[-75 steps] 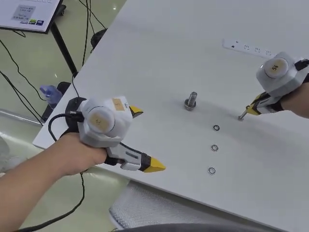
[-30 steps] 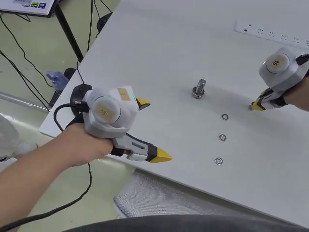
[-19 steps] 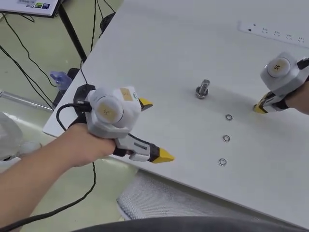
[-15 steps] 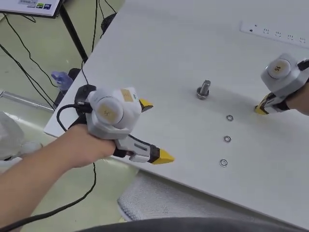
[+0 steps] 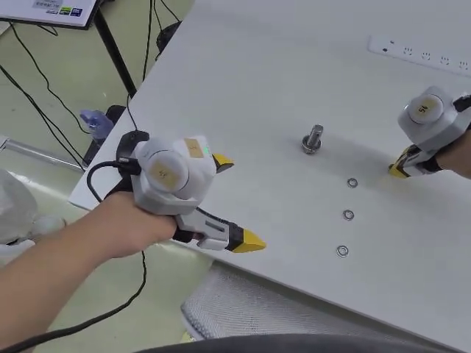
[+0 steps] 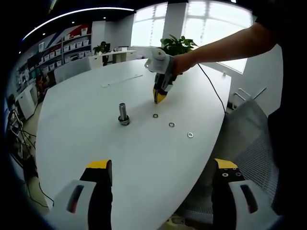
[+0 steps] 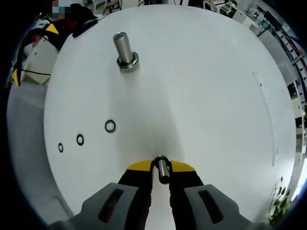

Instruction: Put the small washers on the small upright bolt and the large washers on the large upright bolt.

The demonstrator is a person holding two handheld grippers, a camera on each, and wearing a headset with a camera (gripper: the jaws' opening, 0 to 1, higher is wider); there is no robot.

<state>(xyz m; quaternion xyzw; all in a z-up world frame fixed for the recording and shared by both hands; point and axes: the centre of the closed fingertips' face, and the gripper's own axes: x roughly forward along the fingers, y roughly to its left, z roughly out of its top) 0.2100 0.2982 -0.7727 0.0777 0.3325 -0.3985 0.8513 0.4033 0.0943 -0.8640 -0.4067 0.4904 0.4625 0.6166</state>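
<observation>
The large bolt (image 5: 313,139) stands upright on the white table (image 5: 243,88), with a washer or nut at its base. Three washers (image 5: 352,182) (image 5: 348,215) (image 5: 342,251) lie flat in a row to its right. My right gripper (image 5: 401,170) points down at the table, shut on the small bolt (image 7: 162,168), whose top end shows between the yellow tips. The large bolt (image 7: 124,49) and the nearest washer (image 7: 110,126) lie ahead of it. My left gripper (image 5: 235,201) hovers over the table's near left edge, open and holding nothing. The large bolt (image 6: 123,114) is well ahead of its jaws.
A white power strip (image 5: 419,55) lies at the table's far right. Cables (image 5: 44,103) and a blue bottle (image 5: 94,121) are on the floor to the left. A mesh chair (image 5: 250,309) sits below the near edge. A screen's corner (image 5: 51,9) shows at the top left.
The right gripper's tips have closed over the small bolt, which stood in sight beside them 2.5 s ago. The left gripper has kept its place. The head camera has shifted.
</observation>
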